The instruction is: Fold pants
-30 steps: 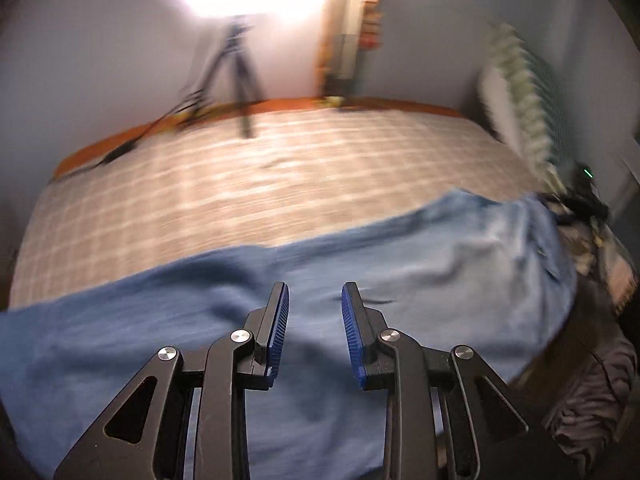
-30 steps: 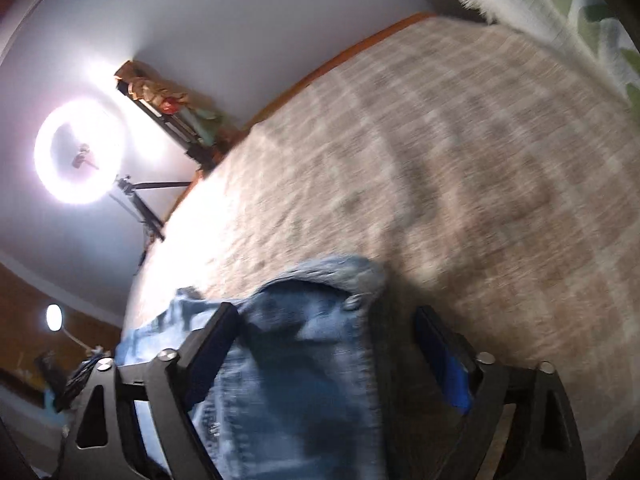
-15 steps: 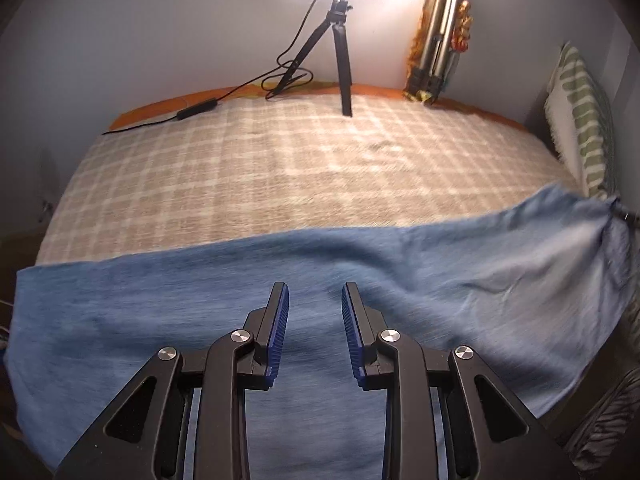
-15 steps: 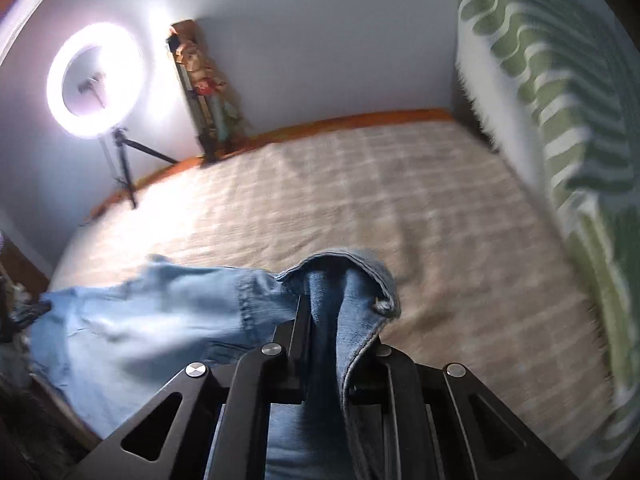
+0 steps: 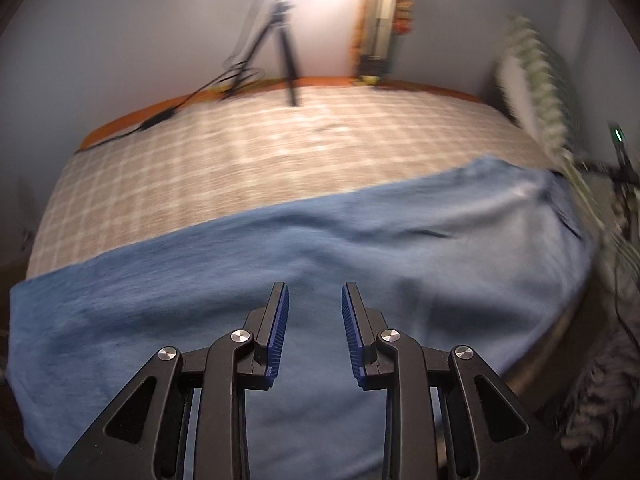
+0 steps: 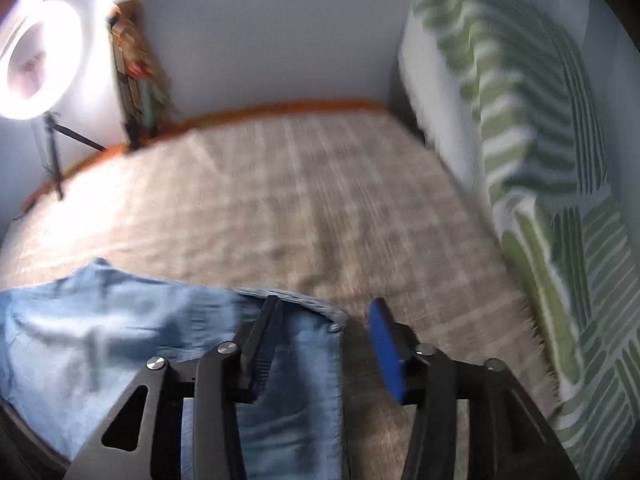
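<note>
Across the lower half of the left wrist view, blue denim pants lie spread along the near edge of a bed covered in beige plaid — the left claw hovers above them, released and empty. In the right wrist view, the right claw gapes wide over the waistband corner at lower left — grasping nothing.

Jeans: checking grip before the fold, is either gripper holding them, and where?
Nothing held. Left gripper and right gripper are open above the jeans.
</note>
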Demonstrator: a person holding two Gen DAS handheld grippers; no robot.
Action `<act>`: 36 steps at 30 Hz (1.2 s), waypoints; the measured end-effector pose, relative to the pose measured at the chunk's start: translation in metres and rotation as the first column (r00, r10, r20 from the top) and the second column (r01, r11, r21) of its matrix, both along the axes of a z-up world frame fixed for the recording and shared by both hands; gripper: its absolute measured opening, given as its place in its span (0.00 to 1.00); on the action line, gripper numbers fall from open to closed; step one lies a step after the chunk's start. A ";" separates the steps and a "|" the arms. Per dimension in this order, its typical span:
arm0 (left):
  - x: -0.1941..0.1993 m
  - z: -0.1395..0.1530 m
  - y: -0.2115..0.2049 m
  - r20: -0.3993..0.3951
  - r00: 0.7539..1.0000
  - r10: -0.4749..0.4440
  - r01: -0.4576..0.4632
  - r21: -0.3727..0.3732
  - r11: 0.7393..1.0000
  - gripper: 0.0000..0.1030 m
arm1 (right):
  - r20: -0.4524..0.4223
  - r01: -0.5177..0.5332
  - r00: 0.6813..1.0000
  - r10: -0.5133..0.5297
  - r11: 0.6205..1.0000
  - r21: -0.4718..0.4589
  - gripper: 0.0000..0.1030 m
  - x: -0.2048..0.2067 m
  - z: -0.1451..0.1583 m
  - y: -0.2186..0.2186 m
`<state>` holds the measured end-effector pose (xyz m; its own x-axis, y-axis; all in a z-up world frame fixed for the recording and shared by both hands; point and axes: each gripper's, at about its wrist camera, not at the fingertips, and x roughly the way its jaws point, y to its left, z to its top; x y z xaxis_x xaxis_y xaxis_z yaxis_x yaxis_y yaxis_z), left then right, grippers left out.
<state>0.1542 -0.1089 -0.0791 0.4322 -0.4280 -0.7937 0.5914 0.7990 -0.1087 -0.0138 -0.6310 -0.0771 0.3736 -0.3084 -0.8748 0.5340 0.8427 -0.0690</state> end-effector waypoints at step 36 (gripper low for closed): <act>-0.108 -0.035 -0.046 -0.062 0.894 -0.445 0.449 0.115 0.886 0.02 | -0.112 -0.325 0.928 0.354 0.920 0.220 0.47 0.024 -0.080 0.183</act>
